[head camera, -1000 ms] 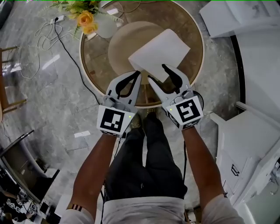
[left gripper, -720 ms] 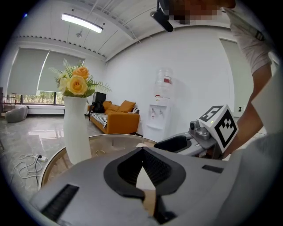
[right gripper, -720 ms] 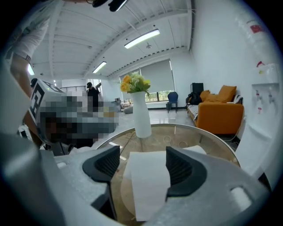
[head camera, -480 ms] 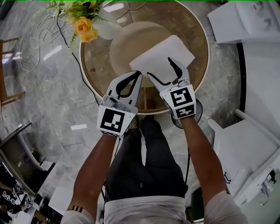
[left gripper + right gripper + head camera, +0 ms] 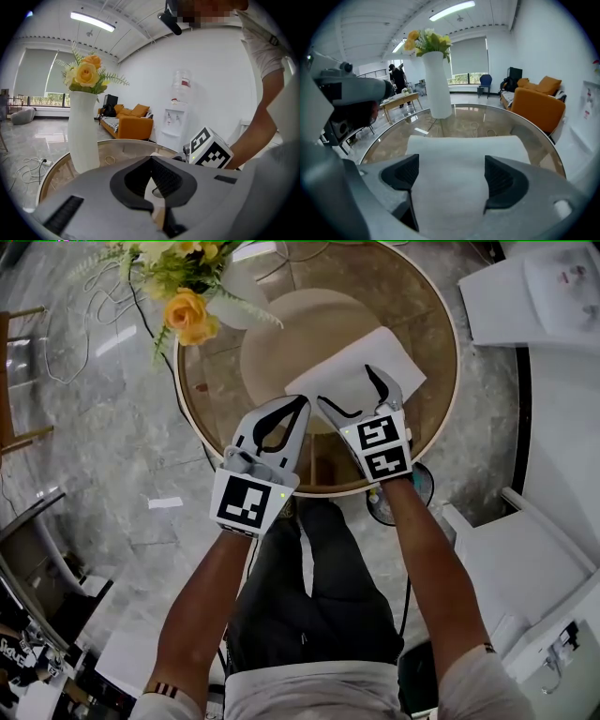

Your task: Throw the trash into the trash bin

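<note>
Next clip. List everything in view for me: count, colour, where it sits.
table: one, round, glass top, in front of the person.
sheet: one, white, flat on the table.
vase: one, white, far left of the table.
flowers: one bunch, yellow, in the vase.
sofa: one, orange, across the room.
water dispenser: one, white, right of the sofa.
cabinets: white, right of the table.
left gripper: one, grey-white, jaws together, empty, at the table's near edge.
right gripper: one, grey-white, jaws have just been opening, wide over the sheet, not pressing it.
</note>
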The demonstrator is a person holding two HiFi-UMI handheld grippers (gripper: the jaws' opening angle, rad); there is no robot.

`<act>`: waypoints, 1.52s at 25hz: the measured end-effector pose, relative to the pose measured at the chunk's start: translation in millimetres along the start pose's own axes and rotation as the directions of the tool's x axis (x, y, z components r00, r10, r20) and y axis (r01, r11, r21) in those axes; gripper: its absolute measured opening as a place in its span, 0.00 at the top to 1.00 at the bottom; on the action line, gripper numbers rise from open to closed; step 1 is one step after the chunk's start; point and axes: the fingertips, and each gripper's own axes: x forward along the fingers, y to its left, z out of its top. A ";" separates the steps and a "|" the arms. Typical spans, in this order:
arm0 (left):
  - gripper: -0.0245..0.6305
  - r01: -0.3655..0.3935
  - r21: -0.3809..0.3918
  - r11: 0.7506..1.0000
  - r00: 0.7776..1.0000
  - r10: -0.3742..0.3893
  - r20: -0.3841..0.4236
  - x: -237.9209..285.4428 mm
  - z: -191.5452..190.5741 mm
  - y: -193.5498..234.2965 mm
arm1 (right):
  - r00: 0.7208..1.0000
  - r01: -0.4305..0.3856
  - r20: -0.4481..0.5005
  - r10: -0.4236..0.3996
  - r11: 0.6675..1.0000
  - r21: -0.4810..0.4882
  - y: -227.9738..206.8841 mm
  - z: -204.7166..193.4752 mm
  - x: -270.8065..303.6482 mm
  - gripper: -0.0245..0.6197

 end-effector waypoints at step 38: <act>0.96 0.042 -0.005 0.999 0.999 -0.042 -0.016 -19.0 -22.4 -5.6 | 0.992 0.120 0.050 -0.119 0.993 -0.018 15.9 -5.0 -17.4 0.92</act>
